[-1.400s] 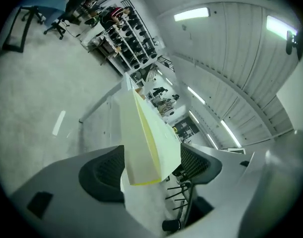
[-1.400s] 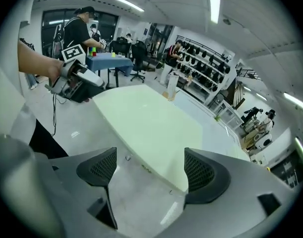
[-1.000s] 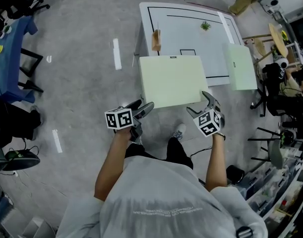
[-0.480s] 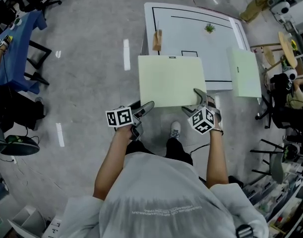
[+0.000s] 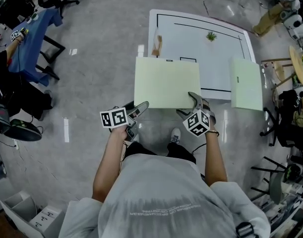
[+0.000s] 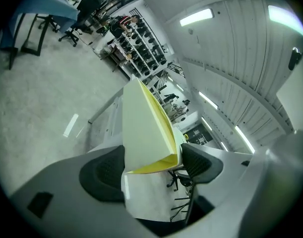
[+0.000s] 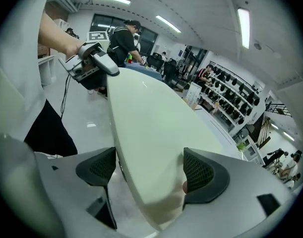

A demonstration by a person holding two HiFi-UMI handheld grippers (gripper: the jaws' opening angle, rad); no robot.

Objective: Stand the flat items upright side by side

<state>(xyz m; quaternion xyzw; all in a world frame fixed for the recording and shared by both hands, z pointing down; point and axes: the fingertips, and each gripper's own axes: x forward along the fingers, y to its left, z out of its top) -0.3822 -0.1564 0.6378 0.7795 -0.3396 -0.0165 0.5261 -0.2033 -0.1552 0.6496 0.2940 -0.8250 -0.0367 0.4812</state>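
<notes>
A large pale green flat board (image 5: 167, 82) is held level over the near edge of the white table (image 5: 218, 58). My left gripper (image 5: 136, 109) is shut on its near left corner, and in the left gripper view the board (image 6: 144, 123) shows a yellow edge between the jaws of that gripper (image 6: 151, 167). The right gripper (image 5: 191, 103) is shut on the board's near right corner; in the right gripper view the board (image 7: 151, 133) fills the gap of that gripper (image 7: 149, 170). A second pale green board (image 5: 246, 83) lies flat at the table's right edge.
A small green plant (image 5: 211, 35) stands at the back of the table, and a small brown upright object (image 5: 156, 42) near its left edge. Black lines mark the tabletop. A blue-covered table (image 5: 30, 41) and chairs are at the far left, with chairs and clutter at the right.
Both grippers have kept their hold on the board. The board has shifted a little to the left relative to the table, and the head view has drifted.
</notes>
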